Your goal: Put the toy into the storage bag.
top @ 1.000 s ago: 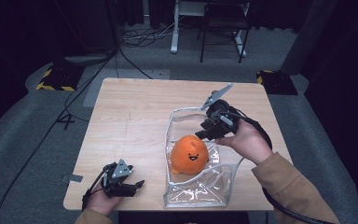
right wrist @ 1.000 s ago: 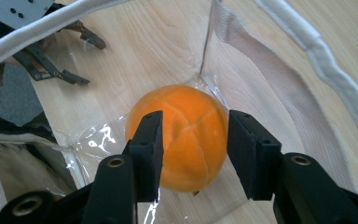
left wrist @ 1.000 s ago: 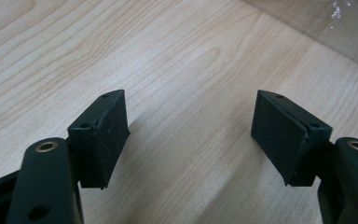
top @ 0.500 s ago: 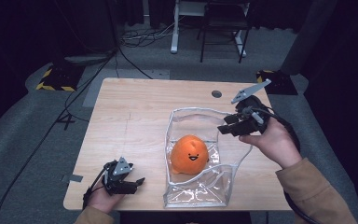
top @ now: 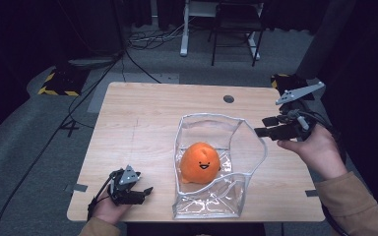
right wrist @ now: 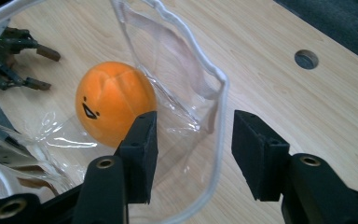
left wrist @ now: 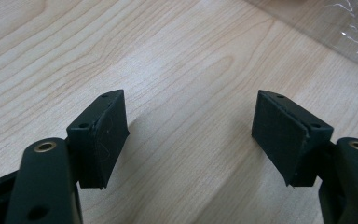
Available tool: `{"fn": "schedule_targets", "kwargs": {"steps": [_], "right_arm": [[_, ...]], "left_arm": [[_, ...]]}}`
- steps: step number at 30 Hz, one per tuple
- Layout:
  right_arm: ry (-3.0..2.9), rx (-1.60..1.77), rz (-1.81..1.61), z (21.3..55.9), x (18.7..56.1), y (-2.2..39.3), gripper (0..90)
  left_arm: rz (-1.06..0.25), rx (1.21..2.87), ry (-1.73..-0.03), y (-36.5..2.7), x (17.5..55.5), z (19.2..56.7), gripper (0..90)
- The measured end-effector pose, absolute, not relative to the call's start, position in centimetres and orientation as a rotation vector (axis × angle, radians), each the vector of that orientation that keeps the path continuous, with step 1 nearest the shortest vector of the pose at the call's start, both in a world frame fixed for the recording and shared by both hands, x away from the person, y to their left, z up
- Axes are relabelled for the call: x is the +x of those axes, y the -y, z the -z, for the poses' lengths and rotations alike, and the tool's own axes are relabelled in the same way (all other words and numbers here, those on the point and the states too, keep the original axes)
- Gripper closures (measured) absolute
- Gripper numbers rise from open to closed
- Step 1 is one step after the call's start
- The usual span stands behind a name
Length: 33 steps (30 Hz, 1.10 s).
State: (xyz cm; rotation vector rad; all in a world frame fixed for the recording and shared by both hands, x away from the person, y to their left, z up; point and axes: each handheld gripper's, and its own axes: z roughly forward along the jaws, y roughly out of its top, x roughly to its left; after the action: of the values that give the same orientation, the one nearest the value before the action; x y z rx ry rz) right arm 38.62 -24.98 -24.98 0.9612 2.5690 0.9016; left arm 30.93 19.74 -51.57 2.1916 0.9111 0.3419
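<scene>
High view: one clear plastic bag [top: 216,162] with a white-edged rim stands open on the pale wooden counter [top: 142,128]; inside it sits one round orange plush [top: 200,162] with a small face; right tongs [top: 266,126], just opening, hang empty beside the bag's rim; left tongs [top: 145,192] rest apart near the counter's front edge; one round cable hole [top: 229,99] lies behind

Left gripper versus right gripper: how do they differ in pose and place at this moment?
The left gripper sits low at the table's near left corner, over bare wood; the right gripper is held up beside the clear bag's right rim. The left points toward the bag from afar; the right stands close, facing the orange plush inside. The right's jaws have just been opening. Both are open, holding nothing.
</scene>
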Motion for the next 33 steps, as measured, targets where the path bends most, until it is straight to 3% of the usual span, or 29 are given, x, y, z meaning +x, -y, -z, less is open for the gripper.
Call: {"fn": "schedule_targets", "kwargs": {"steps": [12, 33], "right_arm": [[-2.521, 1.06, -0.866, 25.7, 38.8, 28.6, 46.5], [-2.514, 1.217, -0.843, 33.3, 39.3, 32.8, 46.0]], "left_arm": [[-0.341, 2.189, -0.91, -19.7, 30.9, 51.6, 27.1], [-0.341, 2.188, -0.911, -19.7, 30.9, 51.6, 27.1]]}}
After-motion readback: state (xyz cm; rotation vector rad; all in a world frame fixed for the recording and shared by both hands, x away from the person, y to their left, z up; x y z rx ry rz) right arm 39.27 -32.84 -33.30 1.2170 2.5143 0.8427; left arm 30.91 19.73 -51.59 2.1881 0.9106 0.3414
